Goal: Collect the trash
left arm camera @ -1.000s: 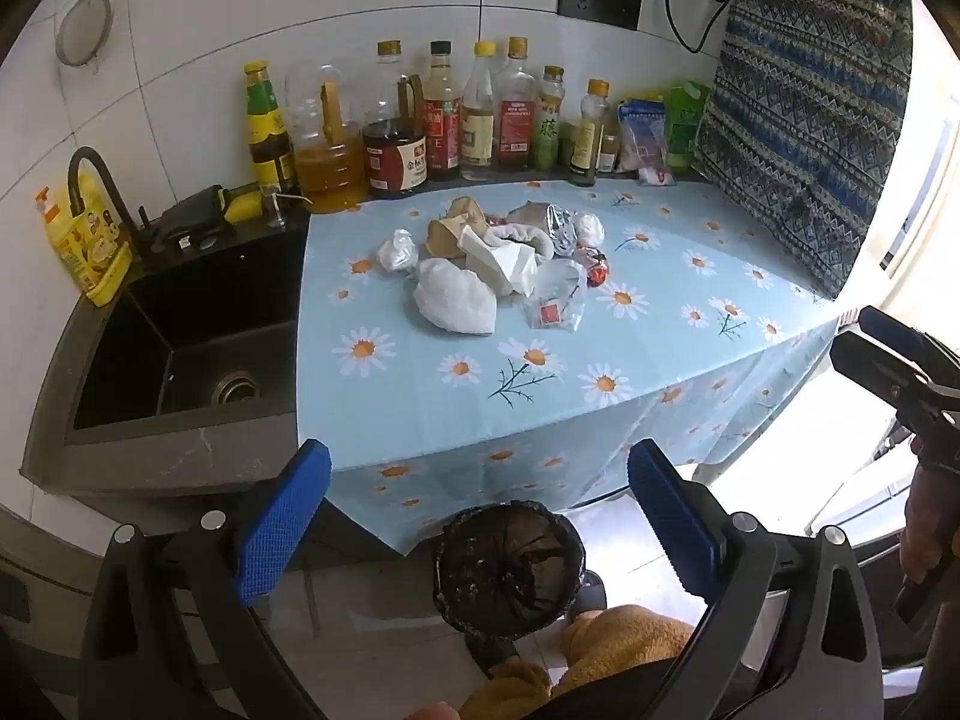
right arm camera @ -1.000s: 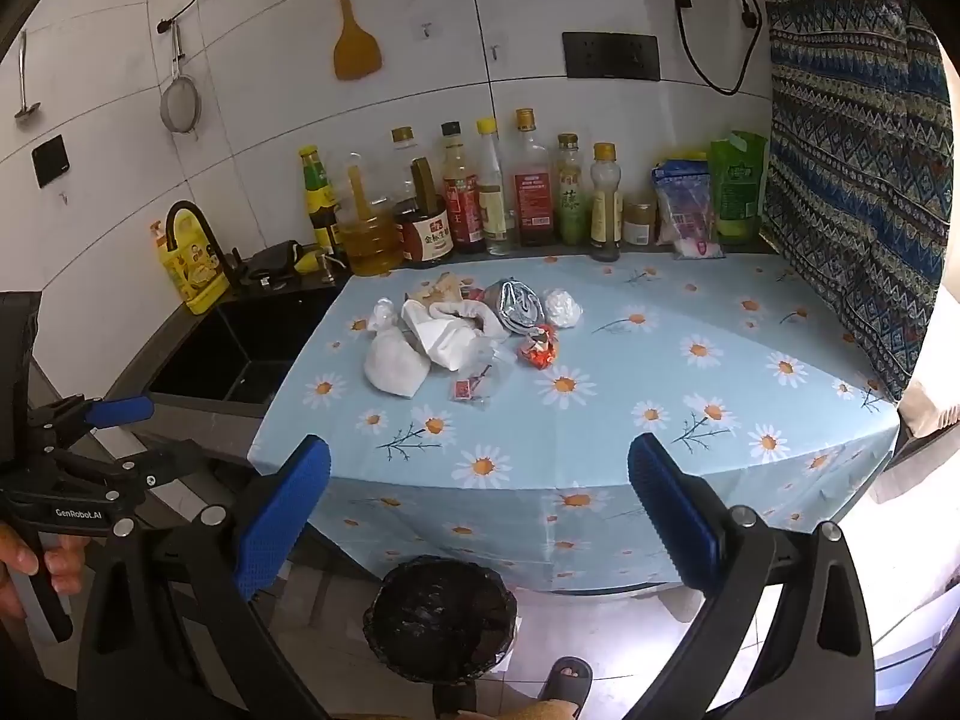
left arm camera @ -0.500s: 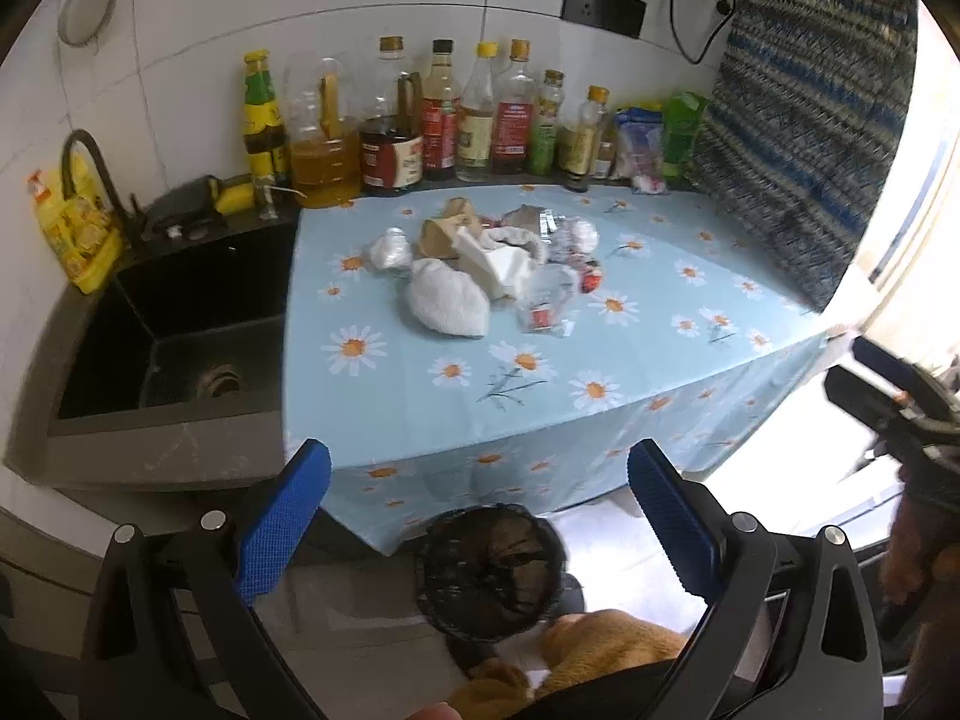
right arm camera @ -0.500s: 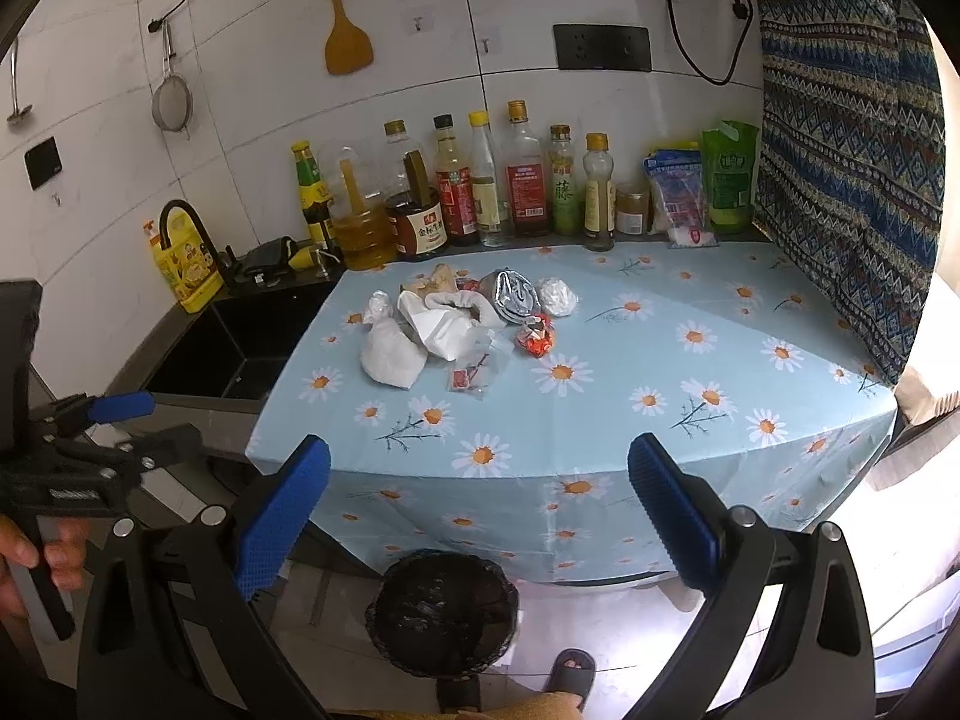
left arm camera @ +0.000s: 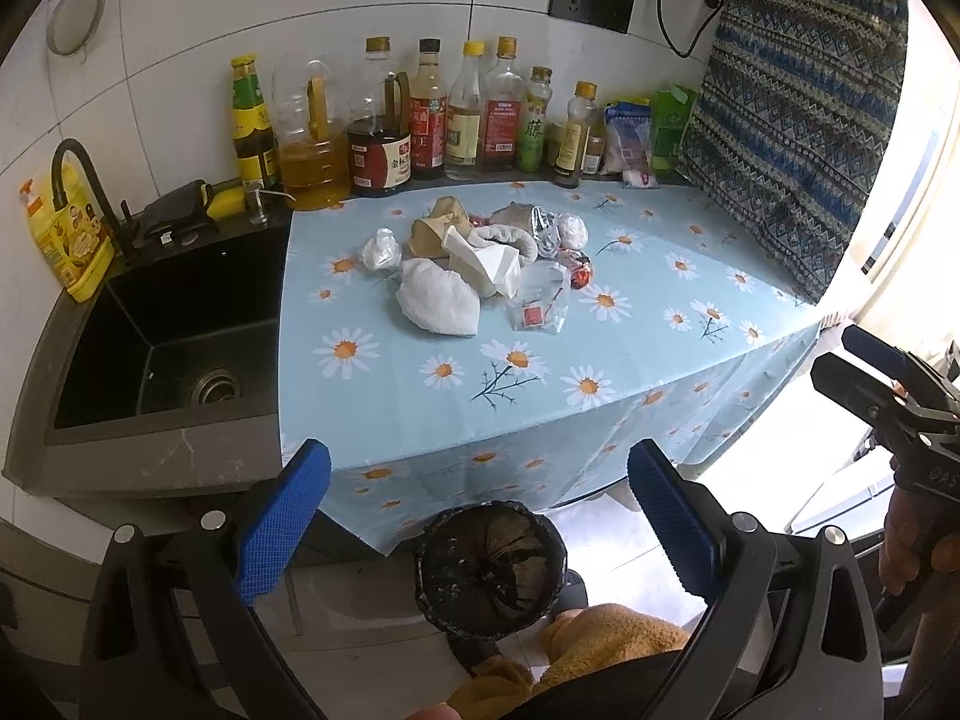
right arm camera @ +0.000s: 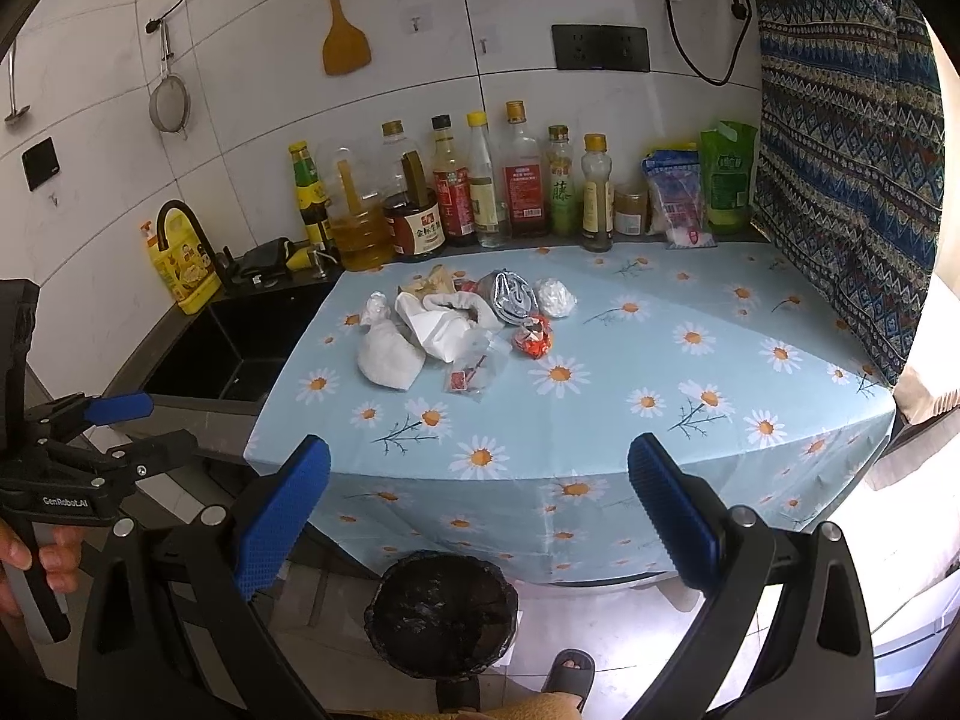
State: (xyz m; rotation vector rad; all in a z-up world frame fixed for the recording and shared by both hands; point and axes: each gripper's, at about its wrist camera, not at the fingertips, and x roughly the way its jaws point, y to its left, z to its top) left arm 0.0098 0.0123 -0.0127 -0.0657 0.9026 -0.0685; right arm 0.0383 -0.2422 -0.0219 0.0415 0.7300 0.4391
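Trash (left arm camera: 474,264) sits mid-counter in my left view, which has crept slightly closer; left gripper (left arm camera: 477,525) gapes wide, empty, above the bin (left arm camera: 491,570). Right view: right gripper (right arm camera: 479,519) likewise wide, pulled back slightly. No grab yet.

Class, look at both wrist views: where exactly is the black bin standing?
The bin stands on the floor in front of the daisy tablecloth's hanging edge, low and central in both views, below the trash pile.
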